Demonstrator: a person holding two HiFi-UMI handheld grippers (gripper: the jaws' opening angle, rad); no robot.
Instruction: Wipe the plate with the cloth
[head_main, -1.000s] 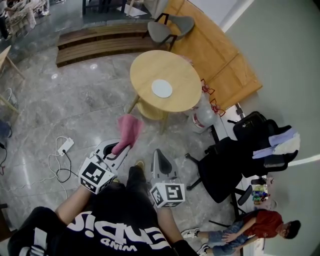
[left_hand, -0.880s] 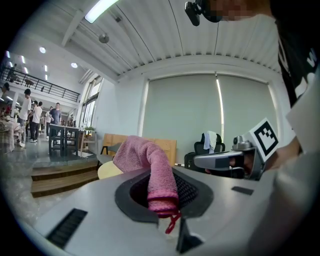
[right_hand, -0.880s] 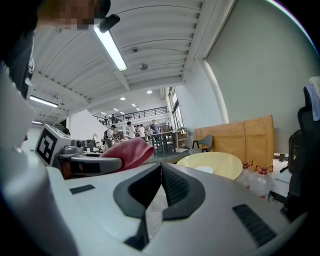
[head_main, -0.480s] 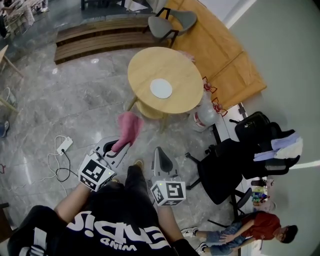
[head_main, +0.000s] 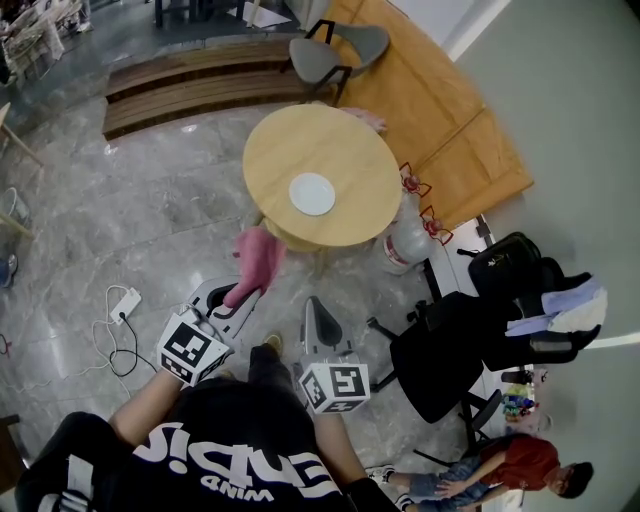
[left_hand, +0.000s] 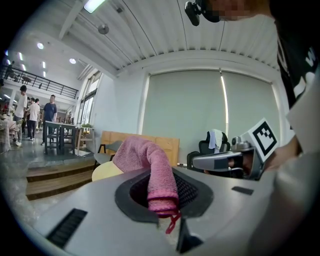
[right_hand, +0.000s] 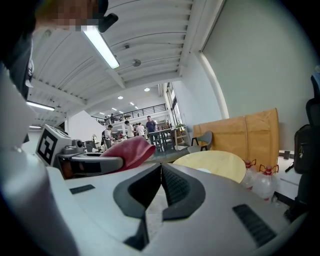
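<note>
The left claw is clamped on the pink cloth, held short of the round bench. Beside it, the right claw has its jaws pressed together, seemingly on nothing. The white plate lies on the bench, well apart from both.

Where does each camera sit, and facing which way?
Head view: on the head, steeply down at table and plate; shirt, left gripper, right gripper show.
Left gripper view: on it, along fingers shut on cloth toward table; right gripper shows.
Right gripper view: along shut empty fingers toward table; left gripper shows.
Shared: table, cloth.
</note>
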